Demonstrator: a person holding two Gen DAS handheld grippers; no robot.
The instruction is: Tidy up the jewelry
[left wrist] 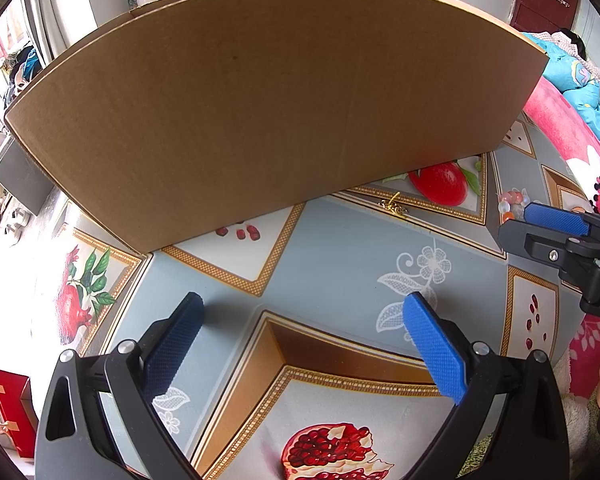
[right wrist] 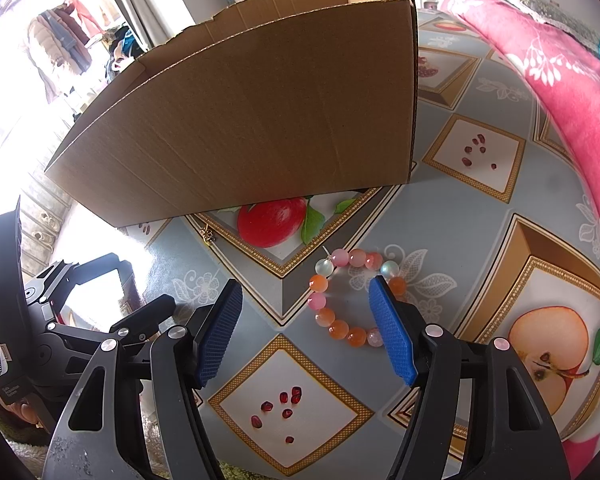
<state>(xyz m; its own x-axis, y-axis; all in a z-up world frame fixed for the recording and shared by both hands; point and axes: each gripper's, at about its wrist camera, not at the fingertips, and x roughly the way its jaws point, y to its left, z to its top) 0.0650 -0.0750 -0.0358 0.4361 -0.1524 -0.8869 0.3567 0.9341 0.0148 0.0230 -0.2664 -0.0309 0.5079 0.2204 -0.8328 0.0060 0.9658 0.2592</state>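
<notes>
One box (right wrist: 260, 120) stands on the desk (right wrist: 480, 216). One bead bracelet (right wrist: 340, 300) lies near it; about fourteen beads show, and a few more may be hidden behind a blue pad. One small gold piece (left wrist: 394, 206) lies by the box's lower edge. Two grippers are present: left (left wrist: 300, 344) and right (right wrist: 306, 332). One pink blanket (right wrist: 560, 80) lies along the desk's edge.

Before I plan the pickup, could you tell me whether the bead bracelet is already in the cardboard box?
Out. The bead bracelet lies flat on the tablecloth in front of the cardboard box, between the open right gripper fingers.
</notes>
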